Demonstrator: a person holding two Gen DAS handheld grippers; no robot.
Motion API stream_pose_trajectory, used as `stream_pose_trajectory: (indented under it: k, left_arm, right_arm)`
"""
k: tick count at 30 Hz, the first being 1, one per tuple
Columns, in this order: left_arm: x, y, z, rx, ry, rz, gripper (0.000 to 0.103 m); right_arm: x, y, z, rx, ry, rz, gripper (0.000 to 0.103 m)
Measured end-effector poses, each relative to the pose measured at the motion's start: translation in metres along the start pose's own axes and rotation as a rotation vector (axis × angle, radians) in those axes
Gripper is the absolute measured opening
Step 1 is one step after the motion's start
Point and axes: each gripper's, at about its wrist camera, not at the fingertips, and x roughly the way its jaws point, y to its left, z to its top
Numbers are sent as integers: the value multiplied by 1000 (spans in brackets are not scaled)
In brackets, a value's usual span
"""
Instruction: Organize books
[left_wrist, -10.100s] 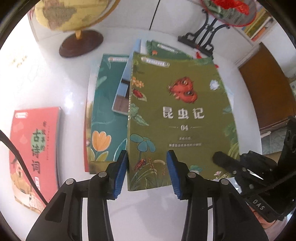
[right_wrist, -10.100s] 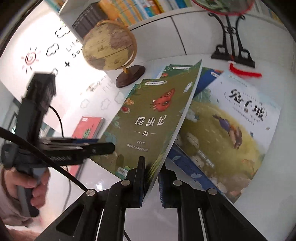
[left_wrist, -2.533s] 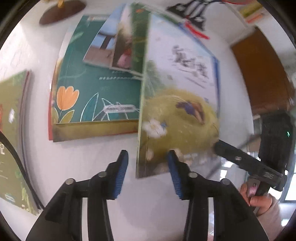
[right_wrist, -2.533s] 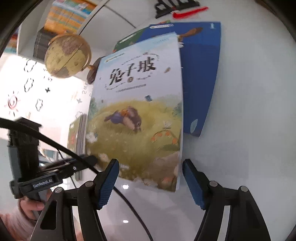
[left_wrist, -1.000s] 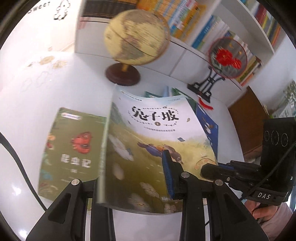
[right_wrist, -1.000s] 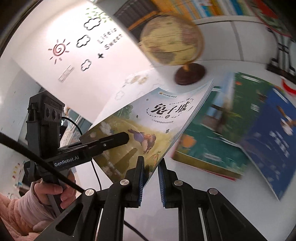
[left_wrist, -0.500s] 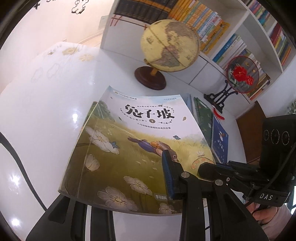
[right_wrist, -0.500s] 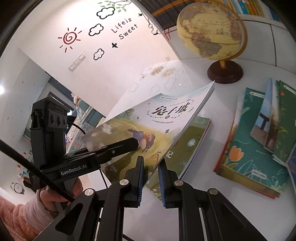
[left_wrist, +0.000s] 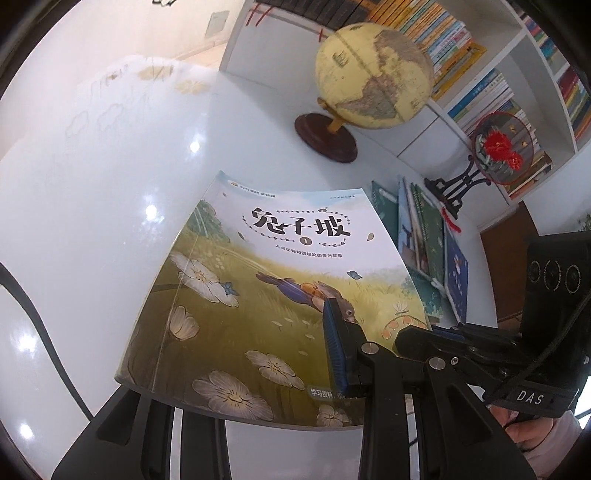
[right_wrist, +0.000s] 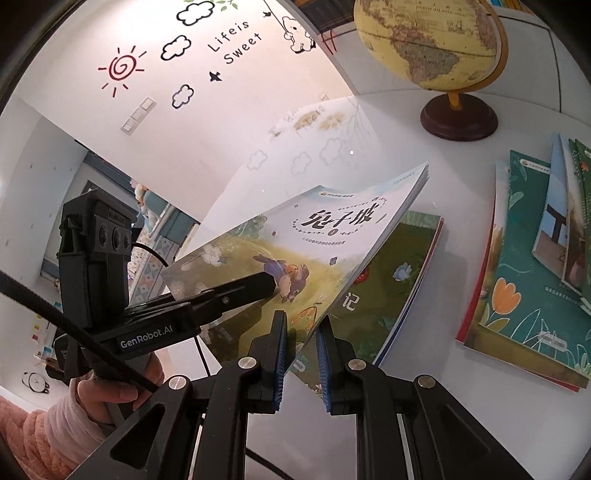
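Left tongs (right_wrist: 266, 288): I am pinching the rabbit book (left_wrist: 280, 295).
Right tongs (right_wrist: 301, 350): I am pinching its lower corner above the green book (right_wrist: 388, 295).

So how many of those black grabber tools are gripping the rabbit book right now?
2. The left gripper clamps the rabbit book's near edge; the right gripper pinches its right side, jaws shut.
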Motion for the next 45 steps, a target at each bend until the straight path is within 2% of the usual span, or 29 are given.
stream_pose_trajectory:
  k: [11,17,21,23,25,27,31,34,38,42,45]
  left_arm:
    - [24,15,-7,-41,106,22,29]
    - [29,31,-20,-76,183,83,42]
    - [33,40,-26,-67,259,146,62]
    - [33,39,-30,-33,276,191,65]
    - [31,39,-32,-24,283,218,65]
    - [30,42,-34,-28,291,251,68]
    - [29,43,-37,-17,316,280,68]
    - [25,36,-39,30,338,294,68]
    - [16,21,-40,74,315,317,68]
    - [14,0,-36,73,296,296,68]
    - [19,-21,-23,38,287,211,68]
  right_arm:
    - [30,-7,-7,73,99,-56,16]
    - [48,-10,-10,113,159,-92,17]
    - [60,-12,-7,154,203,-112,21]
    - [66,-14,-6,165,232,-126,22]
    - [72,-14,-5,160,271,-159,31]
    - [77,-12,-5,152,297,-192,55]
    - [76,-10,-1,151,296,-210,56]
    - [74,-15,1,163,294,-213,56]
    - [62,-22,0,190,269,-195,56]
    - [44,-30,-3,182,234,-214,56]
    - [24,-32,-1,125,210,-262,56]
